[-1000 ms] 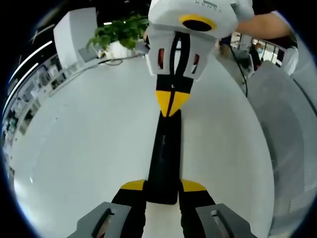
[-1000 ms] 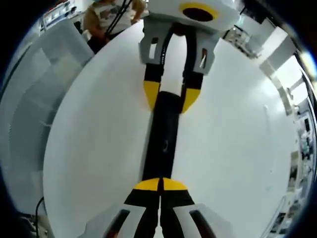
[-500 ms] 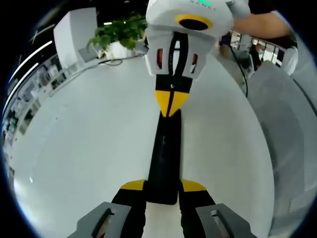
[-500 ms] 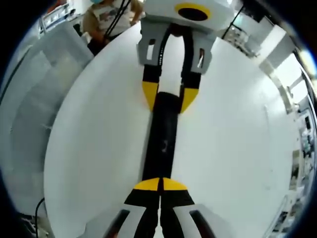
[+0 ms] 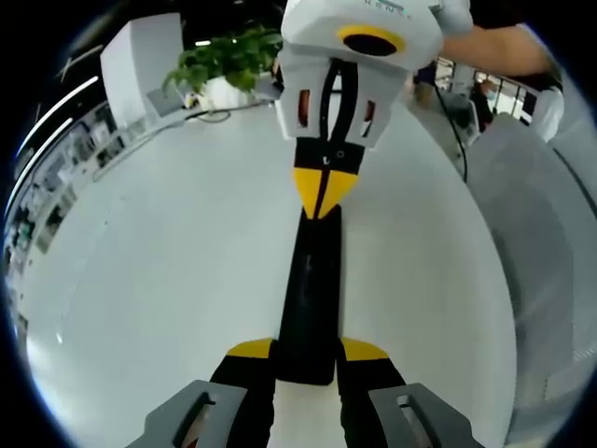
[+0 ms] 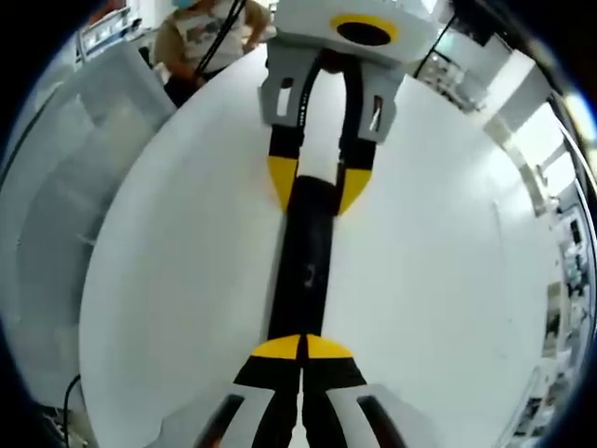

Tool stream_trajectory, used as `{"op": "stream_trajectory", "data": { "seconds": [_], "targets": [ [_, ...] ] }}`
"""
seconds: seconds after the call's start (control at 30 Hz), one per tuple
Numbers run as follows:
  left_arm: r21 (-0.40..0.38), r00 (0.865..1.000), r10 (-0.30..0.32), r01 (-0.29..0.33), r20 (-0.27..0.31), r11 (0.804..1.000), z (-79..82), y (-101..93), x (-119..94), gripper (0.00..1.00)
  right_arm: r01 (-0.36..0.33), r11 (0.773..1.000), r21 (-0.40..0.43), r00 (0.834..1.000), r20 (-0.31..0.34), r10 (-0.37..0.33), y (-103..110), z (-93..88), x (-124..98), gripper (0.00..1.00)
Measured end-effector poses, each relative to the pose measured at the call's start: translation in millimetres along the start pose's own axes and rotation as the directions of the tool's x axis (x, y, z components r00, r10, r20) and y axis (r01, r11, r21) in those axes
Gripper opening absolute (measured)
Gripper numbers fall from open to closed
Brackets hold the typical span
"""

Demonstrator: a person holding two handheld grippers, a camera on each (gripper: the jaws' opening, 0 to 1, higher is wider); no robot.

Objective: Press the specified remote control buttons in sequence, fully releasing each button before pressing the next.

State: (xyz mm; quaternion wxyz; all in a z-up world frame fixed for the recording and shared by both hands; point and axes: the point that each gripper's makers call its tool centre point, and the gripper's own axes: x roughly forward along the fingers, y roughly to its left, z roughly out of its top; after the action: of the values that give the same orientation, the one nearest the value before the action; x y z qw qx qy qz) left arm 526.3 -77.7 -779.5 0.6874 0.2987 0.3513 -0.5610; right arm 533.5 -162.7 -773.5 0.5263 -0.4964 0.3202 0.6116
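A long black remote control (image 5: 312, 289) lies lengthwise on the white table (image 5: 168, 261). My left gripper (image 5: 307, 348) grips its near end, with a yellow tip against each side. From the far side my right gripper (image 5: 322, 196) comes down with its yellow tips pressed together on the remote's far end. In the right gripper view the same remote (image 6: 306, 271) runs away from my shut right gripper (image 6: 303, 347), whose joined tips rest on its near end. At the far end, my left gripper (image 6: 317, 184) straddles the remote.
A potted plant (image 5: 229, 61), a white box (image 5: 140, 65) and a cable (image 5: 210, 117) stand at the table's far edge. A person (image 6: 201, 33) sits beyond the table. A grey ribbed surface (image 5: 550, 233) runs along one side. White table top spreads both sides of the remote.
Almost nothing: the right gripper view has tilted very slightly. Both grippers and the remote keep their places.
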Motion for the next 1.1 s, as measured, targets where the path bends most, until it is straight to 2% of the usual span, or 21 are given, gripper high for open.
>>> {"op": "stream_trajectory", "data": {
  "seconds": [0.47, 0.97, 1.1],
  "targets": [
    [0.002, 1.000, 0.000, 0.000, -0.010, 1.000, 0.0, 0.0, 0.1, 0.24, 0.006, 1.000, -0.014, 1.000, -0.006, -0.006, -0.3, 1.0, -0.2, 0.00],
    [0.005, 1.000, 0.001, -0.001, -0.015, 1.000, 0.3, -0.4, -0.3, 0.24, 0.011, 1.000, 0.013, 1.000, 0.023, -0.011, -0.1, 3.1, 0.0, 0.00],
    [0.006, 1.000, 0.001, 0.000, -0.015, 1.000, 0.3, -0.3, -0.3, 0.24, 0.016, 1.000, -0.002, 1.000, 0.022, -0.016, 0.6, 4.4, -0.7, 0.00]
  ]
}}
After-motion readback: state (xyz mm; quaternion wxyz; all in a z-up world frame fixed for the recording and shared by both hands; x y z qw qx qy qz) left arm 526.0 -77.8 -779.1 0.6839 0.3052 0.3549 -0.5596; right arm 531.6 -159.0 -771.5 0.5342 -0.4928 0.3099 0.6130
